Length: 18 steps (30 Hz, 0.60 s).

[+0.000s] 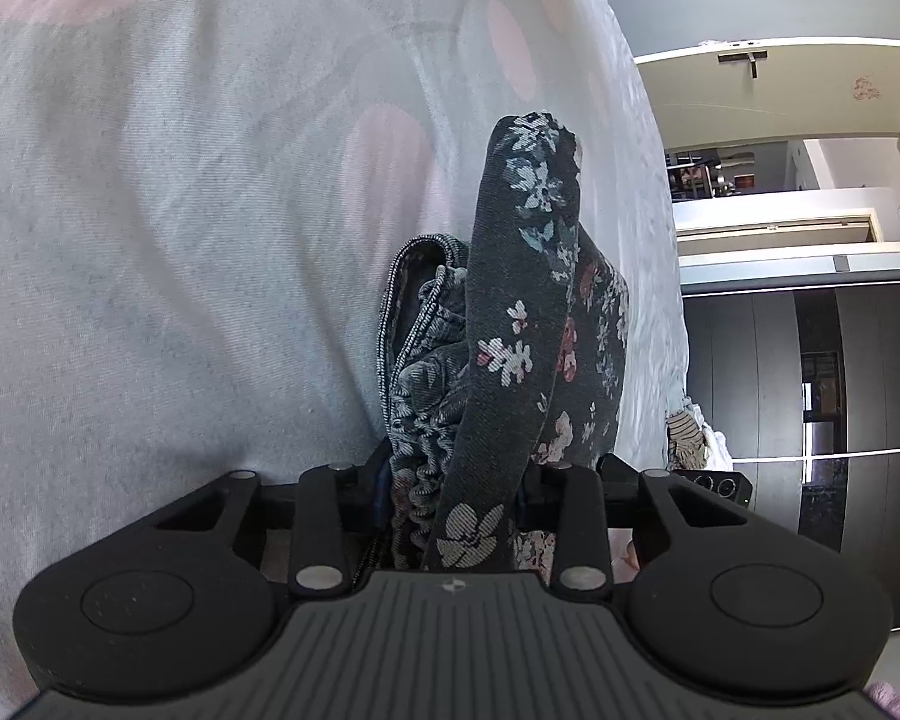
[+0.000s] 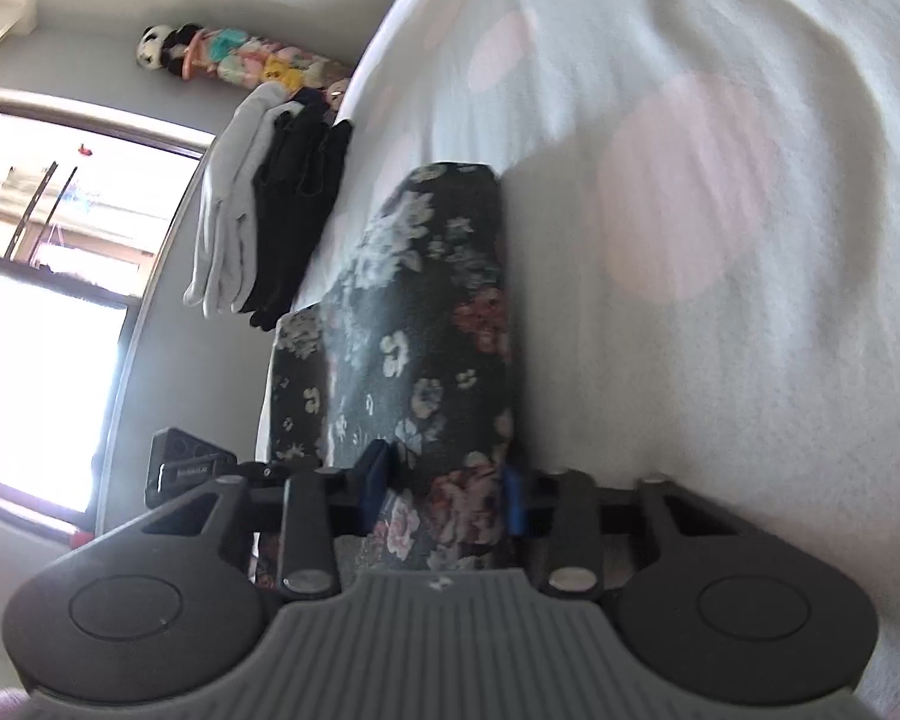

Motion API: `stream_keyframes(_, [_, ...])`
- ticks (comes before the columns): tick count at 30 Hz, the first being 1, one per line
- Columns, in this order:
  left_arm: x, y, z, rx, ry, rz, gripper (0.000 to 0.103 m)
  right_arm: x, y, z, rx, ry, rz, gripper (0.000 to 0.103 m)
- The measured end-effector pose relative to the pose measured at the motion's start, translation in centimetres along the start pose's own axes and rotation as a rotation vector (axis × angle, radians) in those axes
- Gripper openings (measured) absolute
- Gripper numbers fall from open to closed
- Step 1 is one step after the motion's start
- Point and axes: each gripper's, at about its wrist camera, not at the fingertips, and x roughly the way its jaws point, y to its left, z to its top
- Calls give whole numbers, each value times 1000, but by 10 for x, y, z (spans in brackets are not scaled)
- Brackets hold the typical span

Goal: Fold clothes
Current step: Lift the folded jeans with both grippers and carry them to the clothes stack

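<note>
Both the left hand-held gripper (image 1: 450, 480) and the right hand-held gripper (image 2: 444, 480) pinch the dark floral garment (image 1: 510, 324) near the bed (image 1: 150, 240) edge; soft, light and floppy, it seems best held by its hems.

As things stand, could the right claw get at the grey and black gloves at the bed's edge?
Probably not yet. The right claw is shut on the floral garment, so it would have to let go first. The gloves lie beyond the garment along the bedsheet edge, with nothing else in between.
</note>
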Motion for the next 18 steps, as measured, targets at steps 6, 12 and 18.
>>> stream_keyframes(6, [-14, -12, -14, 27, -78, 39, 33, -9, 3, 0, 28, -29, 73, 19])
stream_keyframes(12, [-26, -27, -23, 29, -152, 46, 31, -22, 25, -4, 4, -47, 107, 17])
stream_keyframes(18, [-62, -58, -17, 53, -268, 23, 31, -32, 63, 6, -26, -63, 152, 17])
